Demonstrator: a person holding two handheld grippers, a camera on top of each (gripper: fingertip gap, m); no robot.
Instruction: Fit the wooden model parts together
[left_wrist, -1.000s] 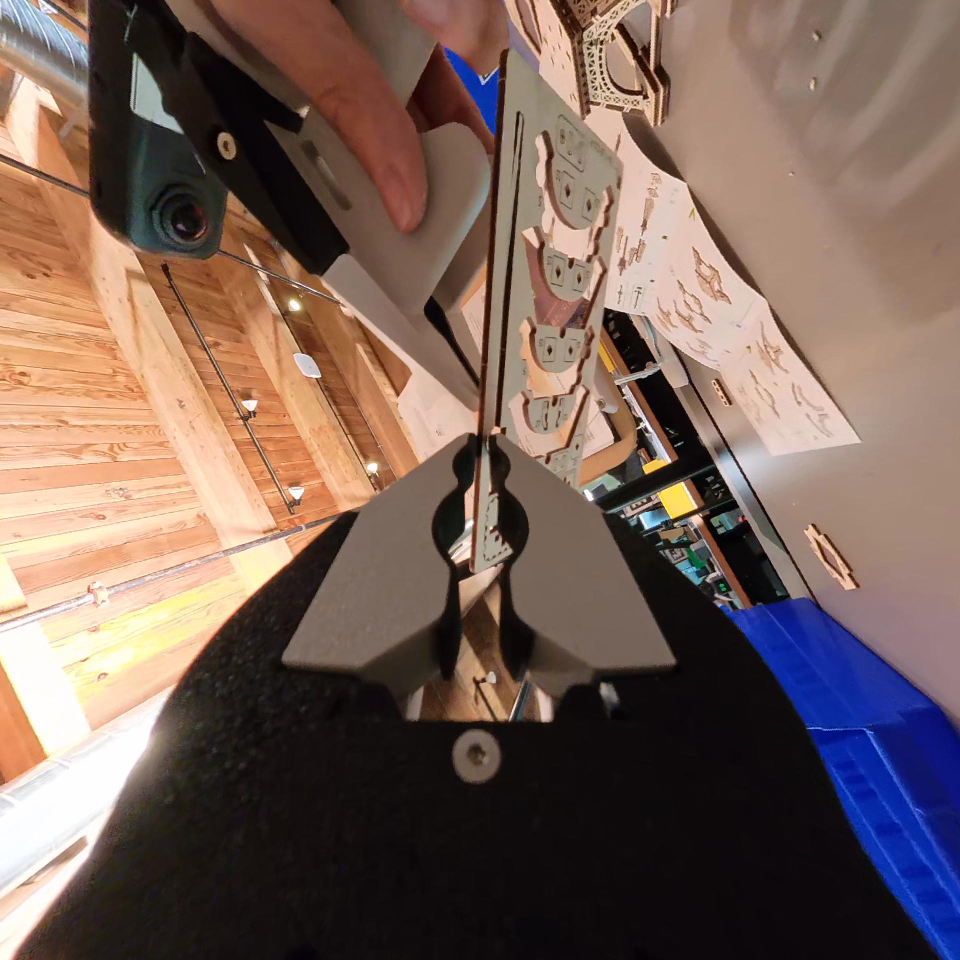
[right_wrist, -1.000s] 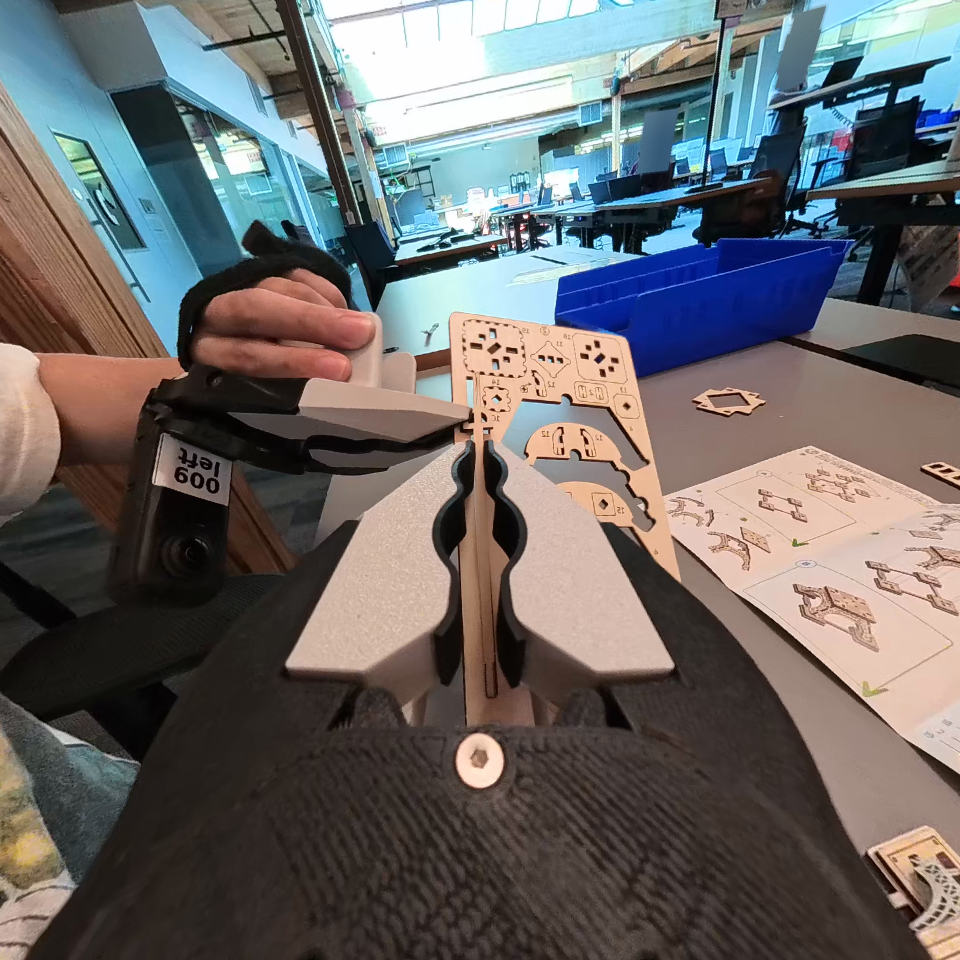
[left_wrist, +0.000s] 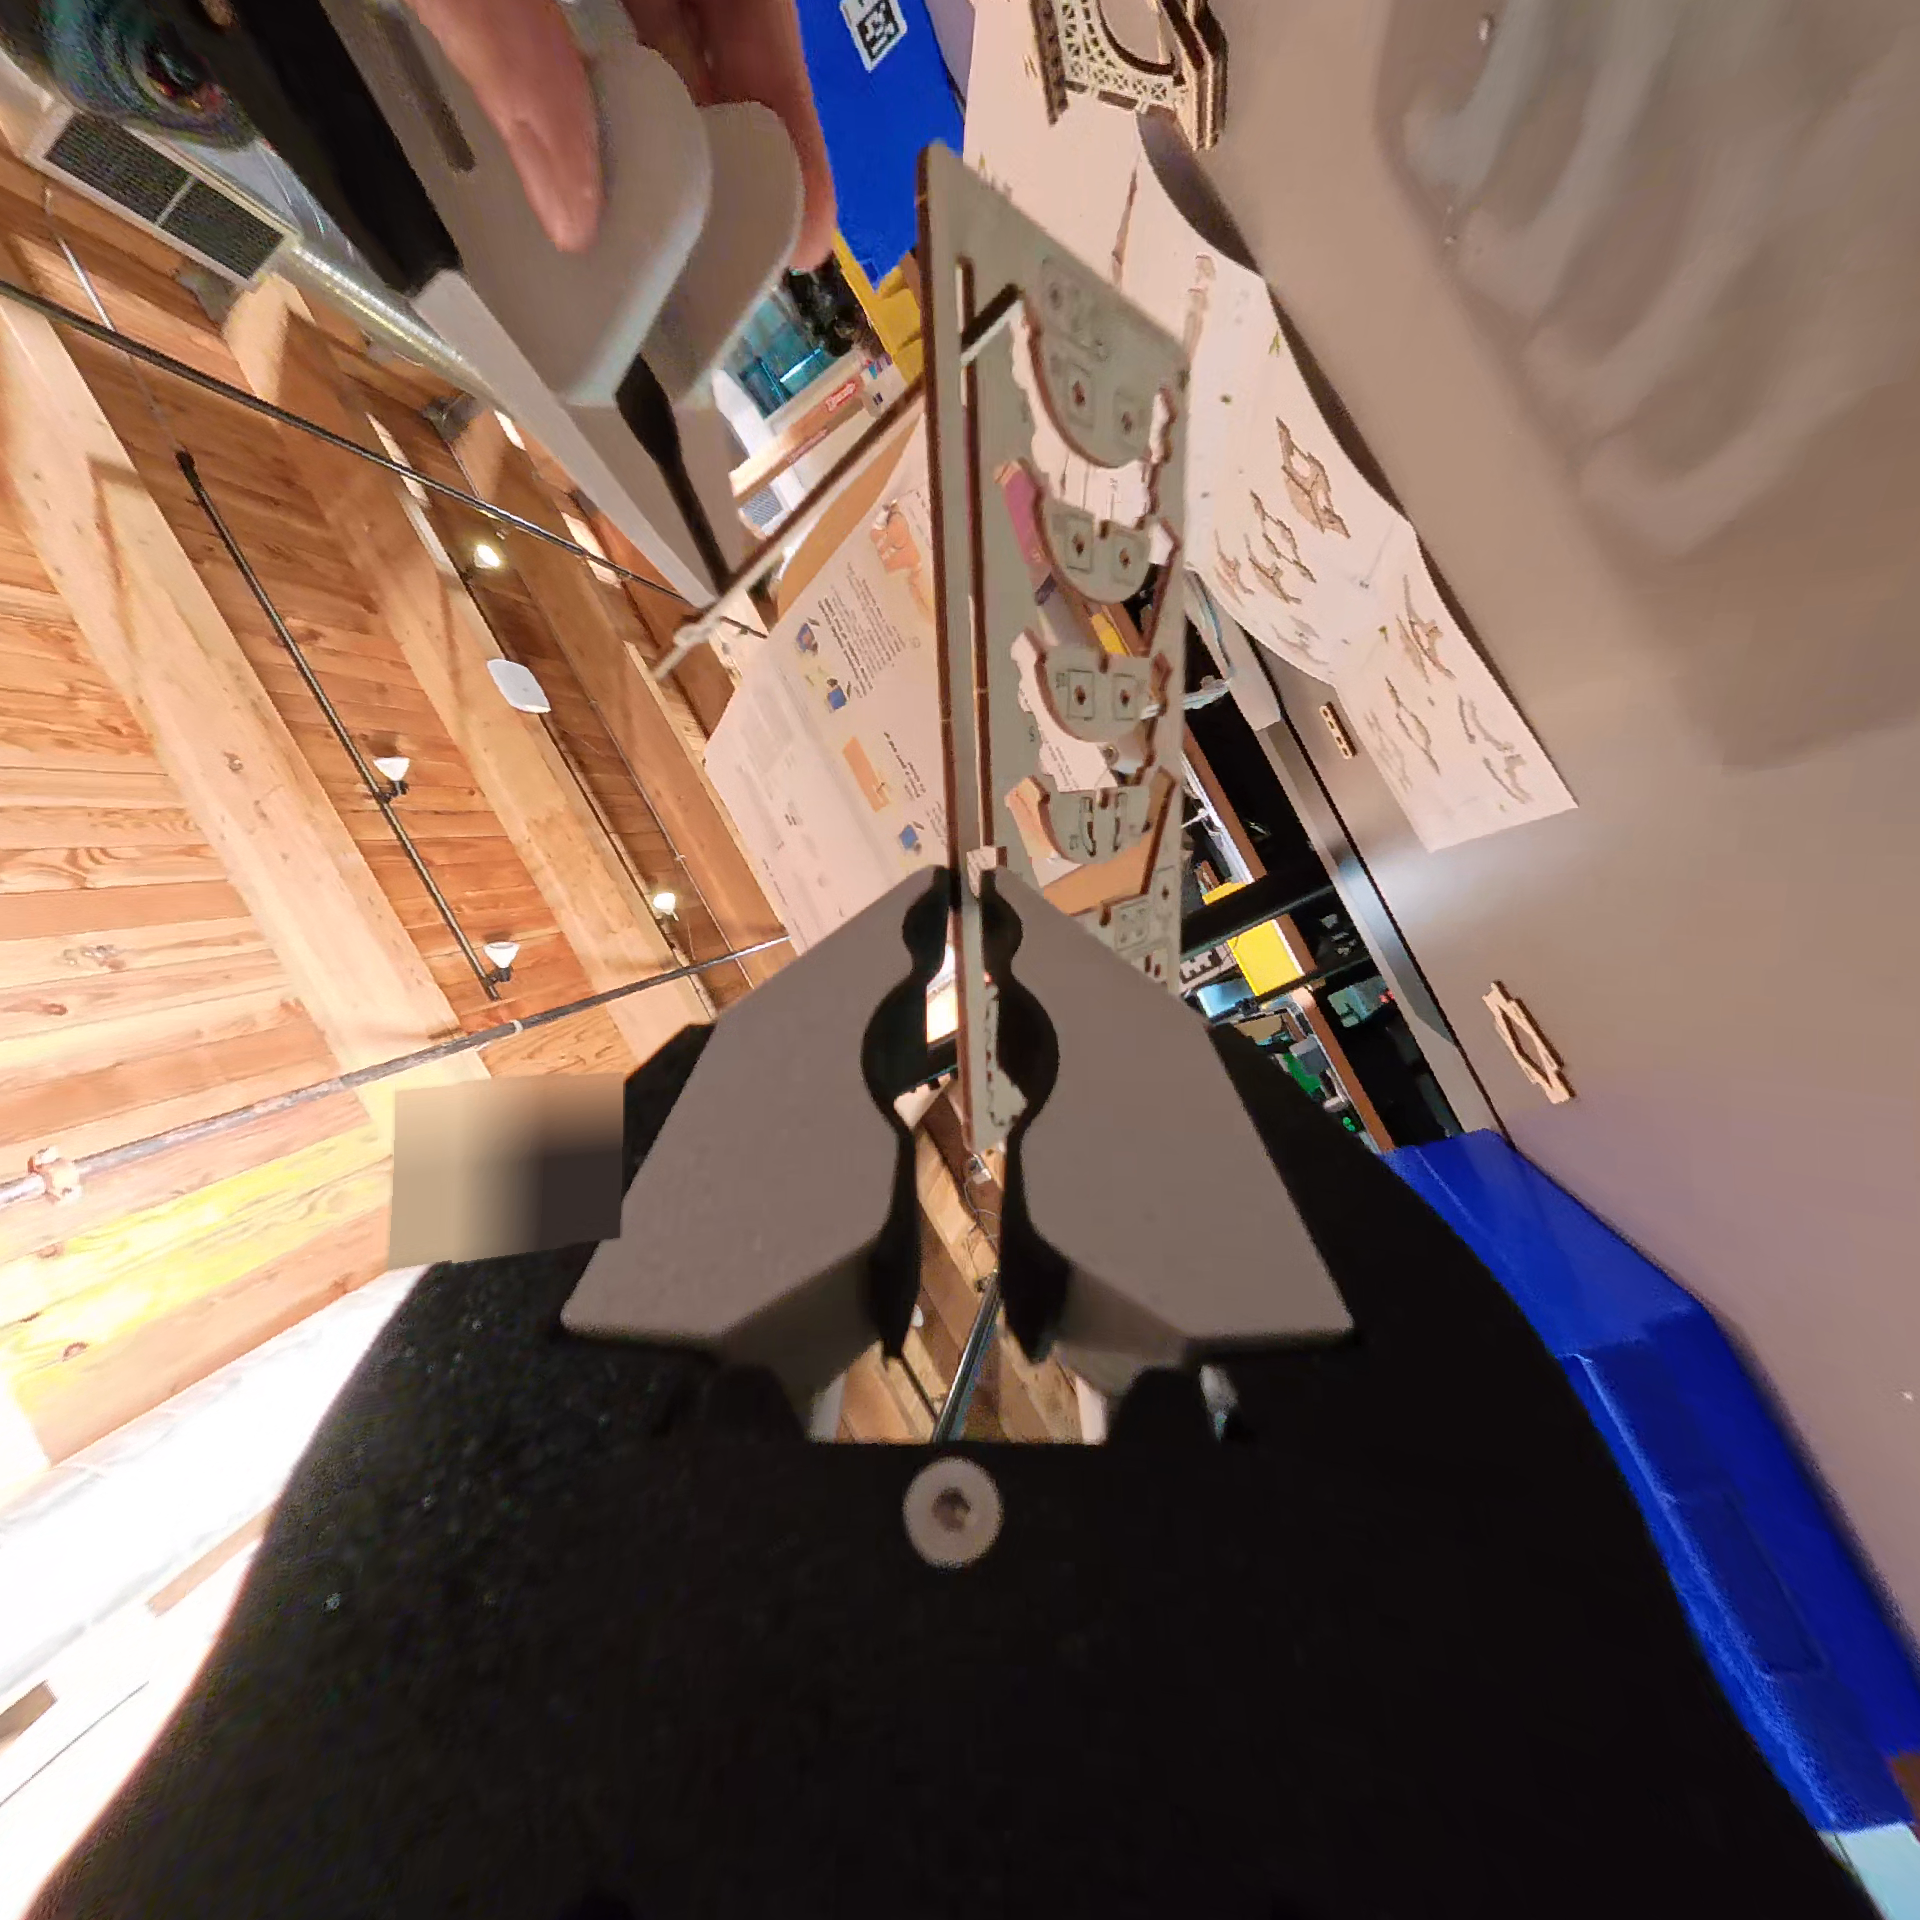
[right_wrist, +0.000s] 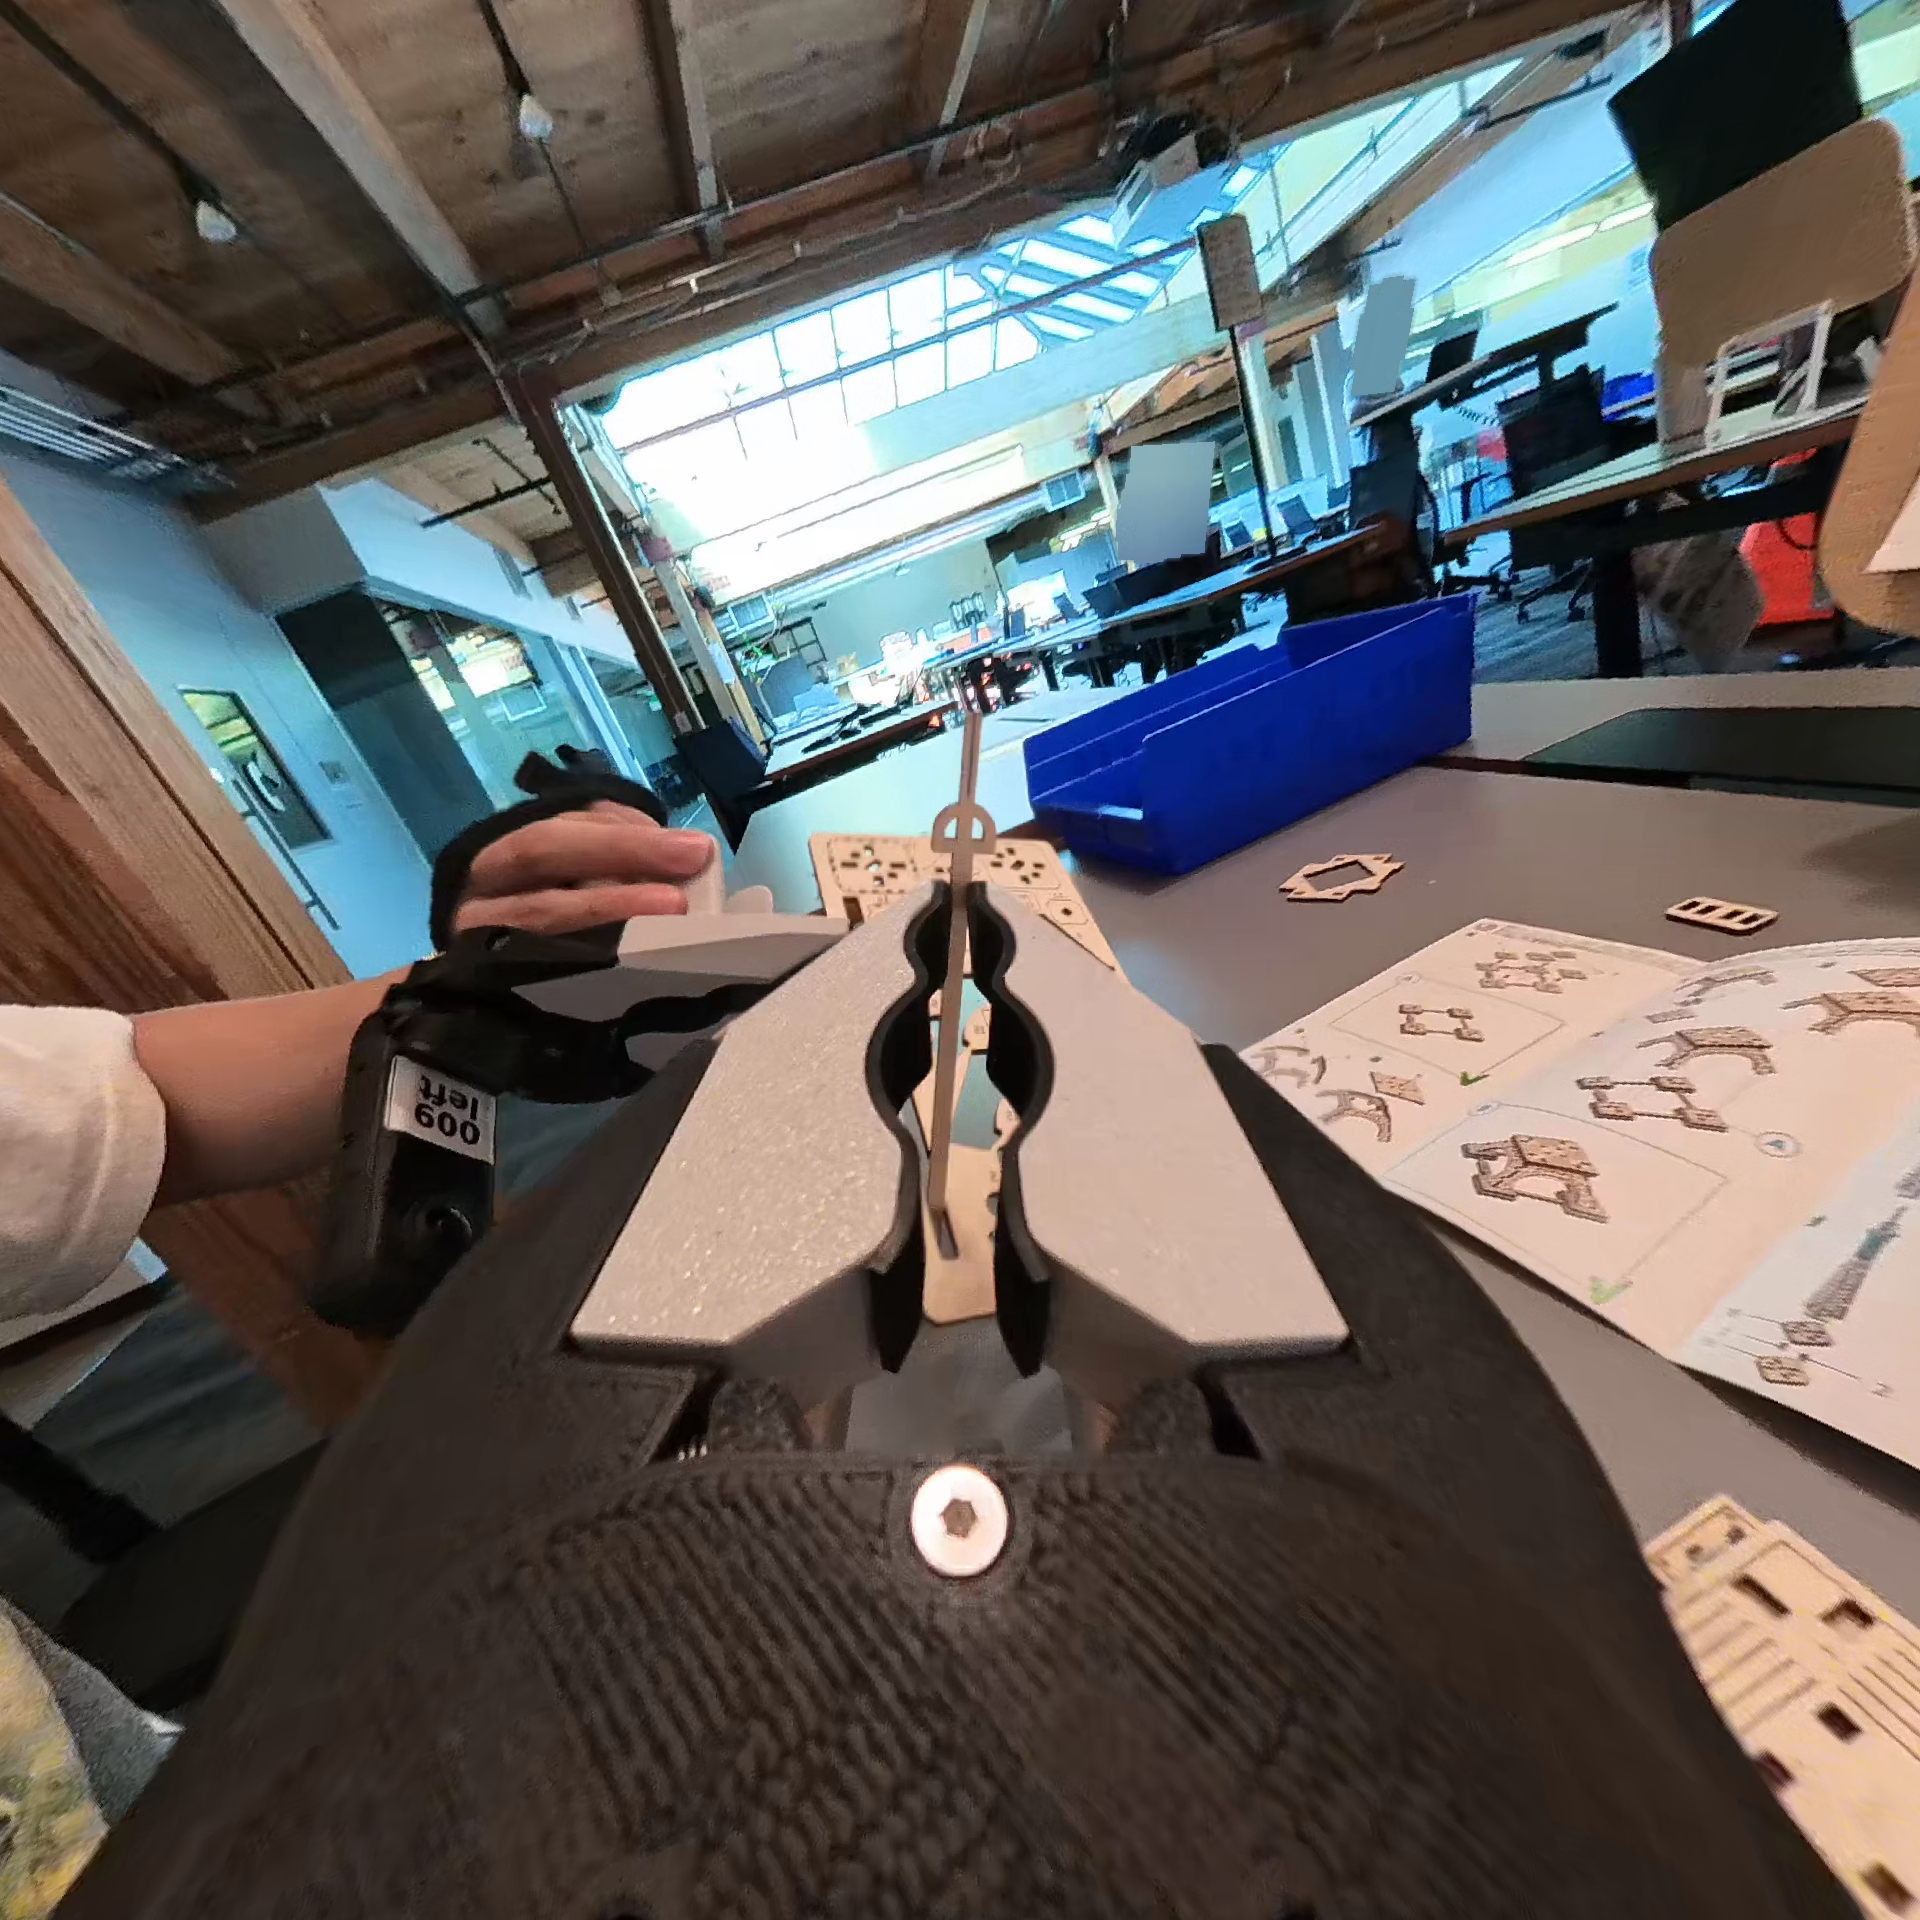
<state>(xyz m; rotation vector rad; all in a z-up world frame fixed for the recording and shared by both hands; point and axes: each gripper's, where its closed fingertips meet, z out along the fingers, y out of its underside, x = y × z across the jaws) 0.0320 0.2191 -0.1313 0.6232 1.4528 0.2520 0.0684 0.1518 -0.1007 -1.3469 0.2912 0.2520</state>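
Note:
My left gripper (left_wrist: 971, 894) is shut on the lower edge of a flat wooden parts sheet (left_wrist: 1091, 540) with arch-shaped cut-outs and holds it in the air, edge-on. My right gripper (right_wrist: 958, 894) is shut on a thin, long wooden strip (right_wrist: 966, 790) that stands up between its fingers. In the right wrist view the left gripper (right_wrist: 727, 951) reaches in from the left, held by a hand, with the sheet (right_wrist: 862, 862) just beyond and below my right fingertips. In the left wrist view the right gripper (left_wrist: 707, 592) hangs at the upper left, apart from the sheet.
A grey table (right_wrist: 1351, 956) carries an open instruction leaflet (right_wrist: 1610, 1091), a blue bin (right_wrist: 1247, 758), two loose wooden pieces (right_wrist: 1340, 878) (right_wrist: 1720, 914) and a partly built wooden model (right_wrist: 1787, 1662). The bin (left_wrist: 1662, 1403) and leaflet (left_wrist: 1351, 582) also show in the left wrist view. Some 9 cm of space lies between my two pairs of fingers.
My right gripper, which was clamped on the sheet's edge, has come away from the sheet with a thin strip in it and tilted upward. The left gripper still holds the sheet.

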